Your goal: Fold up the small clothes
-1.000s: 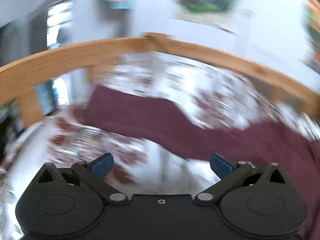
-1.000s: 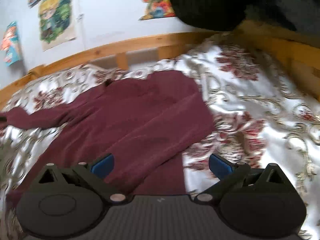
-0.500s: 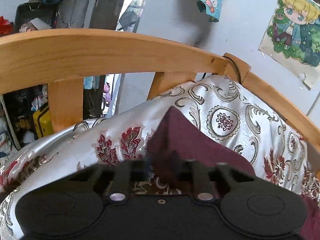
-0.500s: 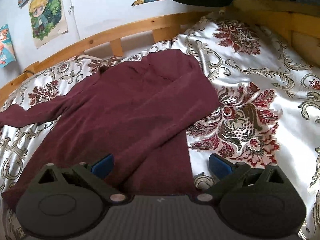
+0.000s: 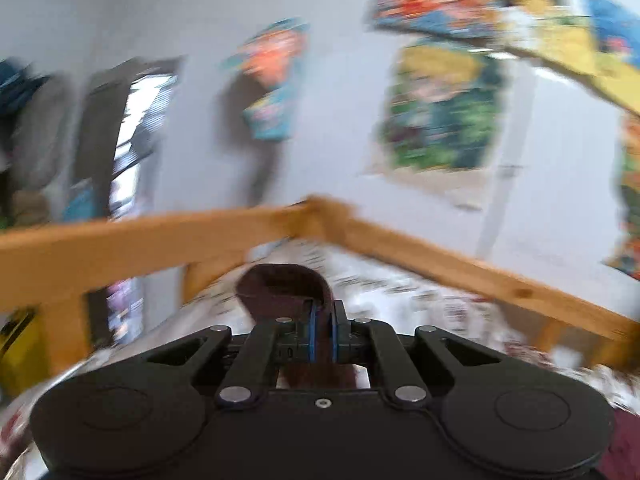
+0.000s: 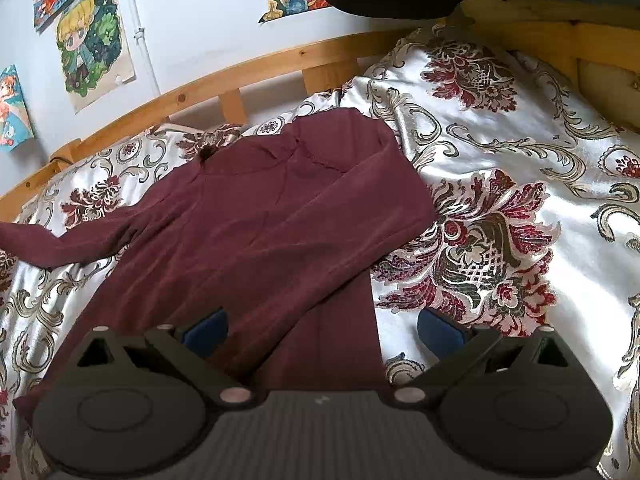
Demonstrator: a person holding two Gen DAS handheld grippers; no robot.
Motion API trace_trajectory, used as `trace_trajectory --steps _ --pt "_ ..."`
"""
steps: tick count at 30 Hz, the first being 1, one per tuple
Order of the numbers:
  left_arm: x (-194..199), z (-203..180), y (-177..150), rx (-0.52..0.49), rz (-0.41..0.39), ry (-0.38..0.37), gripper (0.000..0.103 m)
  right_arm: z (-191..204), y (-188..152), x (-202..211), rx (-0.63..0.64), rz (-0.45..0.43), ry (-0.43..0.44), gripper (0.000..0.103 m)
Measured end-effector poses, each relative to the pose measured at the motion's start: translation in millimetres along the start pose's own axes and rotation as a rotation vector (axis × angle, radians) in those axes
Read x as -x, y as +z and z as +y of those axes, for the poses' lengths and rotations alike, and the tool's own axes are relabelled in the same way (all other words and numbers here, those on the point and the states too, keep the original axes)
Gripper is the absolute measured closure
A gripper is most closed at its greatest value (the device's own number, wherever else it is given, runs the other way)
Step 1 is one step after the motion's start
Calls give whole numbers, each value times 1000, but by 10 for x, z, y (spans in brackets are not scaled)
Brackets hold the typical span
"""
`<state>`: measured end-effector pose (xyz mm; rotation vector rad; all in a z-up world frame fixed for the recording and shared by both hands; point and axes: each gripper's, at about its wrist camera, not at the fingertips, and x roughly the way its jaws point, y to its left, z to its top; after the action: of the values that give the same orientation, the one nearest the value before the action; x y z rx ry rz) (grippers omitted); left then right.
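Having clamped shut on the maroon top's (image 6: 248,216) sleeve cuff (image 5: 286,286) near the bed's (image 6: 500,152) far-left corner, the left tongs (image 5: 322,338) now lift it for folding, while the right tongs (image 6: 322,330) hover wide over its hem.

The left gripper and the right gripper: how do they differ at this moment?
The left gripper has its fingers shut on the maroon sleeve, lifted off the bed; the right gripper has its fingers wide open and holds nothing. The left view is blurred by motion, whereas the right view is sharp, above the maroon shirt. Both have black bodies and blue finger pads.
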<state>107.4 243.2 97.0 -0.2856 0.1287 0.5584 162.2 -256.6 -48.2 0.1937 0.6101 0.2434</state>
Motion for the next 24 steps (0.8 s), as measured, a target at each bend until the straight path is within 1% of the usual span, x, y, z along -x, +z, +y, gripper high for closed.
trace_trajectory --steps 3,7,11,15,19,21,24 --pt "136 -363 35 -66 -31 -155 96 -16 11 1 -8 -4 -1 0" --pt "298 -924 -5 -147 -38 -383 96 -42 22 12 -17 -11 -3 0" --pt "460 -1419 -153 -163 21 -616 96 -77 47 27 -25 -24 -9 0" --pt "547 -1820 -482 -190 137 -800 96 -151 95 42 -21 -48 -30 0" --pt "567 -2212 -833 -248 242 -929 96 -279 145 32 -34 -63 -64 0" --pt "596 -2358 -1034 -280 292 -974 96 -355 170 28 -51 -68 -84 0" --pt "636 -2523 -1300 -336 343 -1009 96 -474 202 33 -77 -81 -113 0"
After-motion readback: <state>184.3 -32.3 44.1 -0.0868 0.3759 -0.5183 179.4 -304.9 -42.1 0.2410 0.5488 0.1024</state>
